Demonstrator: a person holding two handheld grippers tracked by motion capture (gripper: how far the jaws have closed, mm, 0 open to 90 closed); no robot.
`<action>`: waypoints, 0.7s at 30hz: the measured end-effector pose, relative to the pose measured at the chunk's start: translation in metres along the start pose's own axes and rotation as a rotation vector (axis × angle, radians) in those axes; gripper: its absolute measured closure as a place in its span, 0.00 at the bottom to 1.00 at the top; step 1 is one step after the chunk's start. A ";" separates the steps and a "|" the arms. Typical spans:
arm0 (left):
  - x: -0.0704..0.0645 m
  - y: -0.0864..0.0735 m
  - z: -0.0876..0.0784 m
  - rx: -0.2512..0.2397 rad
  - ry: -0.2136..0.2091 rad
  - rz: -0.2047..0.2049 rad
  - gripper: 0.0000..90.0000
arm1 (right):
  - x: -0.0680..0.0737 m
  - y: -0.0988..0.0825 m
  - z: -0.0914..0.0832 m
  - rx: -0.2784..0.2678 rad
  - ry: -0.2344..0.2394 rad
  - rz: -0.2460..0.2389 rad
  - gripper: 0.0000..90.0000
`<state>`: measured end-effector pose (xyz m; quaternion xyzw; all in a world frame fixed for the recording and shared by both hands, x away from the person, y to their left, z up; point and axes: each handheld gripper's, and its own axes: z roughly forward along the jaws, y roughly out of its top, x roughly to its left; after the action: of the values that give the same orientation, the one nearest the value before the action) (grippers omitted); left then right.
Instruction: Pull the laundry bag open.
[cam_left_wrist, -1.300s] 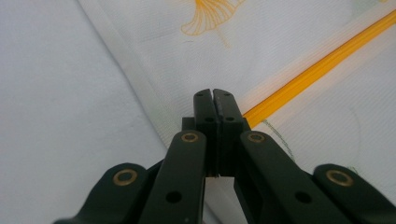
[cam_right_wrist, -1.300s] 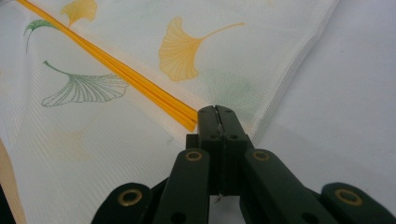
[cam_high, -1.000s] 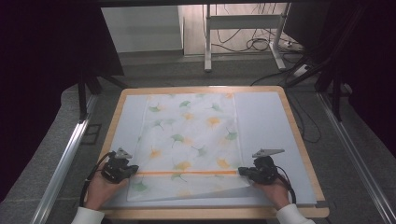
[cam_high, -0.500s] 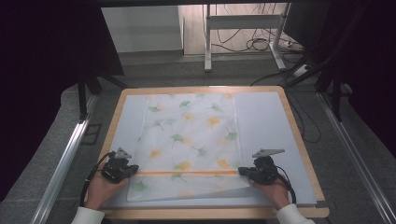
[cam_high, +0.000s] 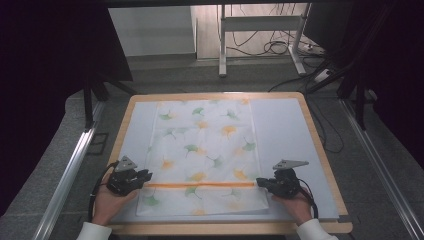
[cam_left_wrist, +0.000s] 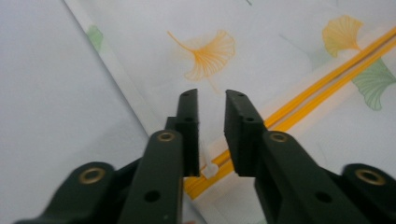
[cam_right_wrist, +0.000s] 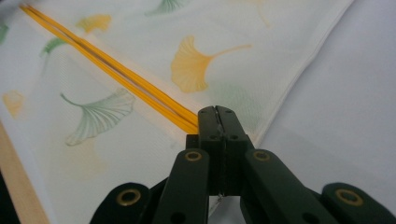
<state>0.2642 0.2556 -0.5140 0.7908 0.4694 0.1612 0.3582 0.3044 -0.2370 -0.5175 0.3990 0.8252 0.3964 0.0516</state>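
Lying flat: white mesh bag (cam_high: 205, 150) printed with ginkgo leaves, on the table (cam_high: 285, 130), its orange zipper (cam_high: 200, 184) running left to right near the front edge.
Left gripper (cam_high: 146, 176): at the zipper's left end; its jaws have just been opening, and they now stand apart over the white zipper pull (cam_left_wrist: 211, 170) without pressing on it.
Right gripper (cam_high: 260, 183): clamped tight on the bag's right edge at the zipper's end.

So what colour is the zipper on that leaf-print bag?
Orange: the zipper runs as a double orange line across the white bag, best in the right gripper view.
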 end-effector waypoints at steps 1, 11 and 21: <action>0.001 0.000 -0.001 -0.013 0.007 -0.002 0.75 | 0.000 0.000 -0.002 -0.016 0.005 0.002 0.98; 0.022 -0.007 -0.007 -0.068 0.102 -0.038 0.55 | -0.010 -0.005 -0.027 -0.133 -0.063 -0.032 0.58; 0.038 -0.016 -0.013 -0.089 0.140 -0.096 0.52 | -0.041 -0.013 -0.045 -0.187 -0.146 -0.005 0.50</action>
<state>0.2659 0.2988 -0.5202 0.7374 0.5231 0.2192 0.3667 0.3058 -0.2986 -0.5056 0.4181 0.7797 0.4414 0.1497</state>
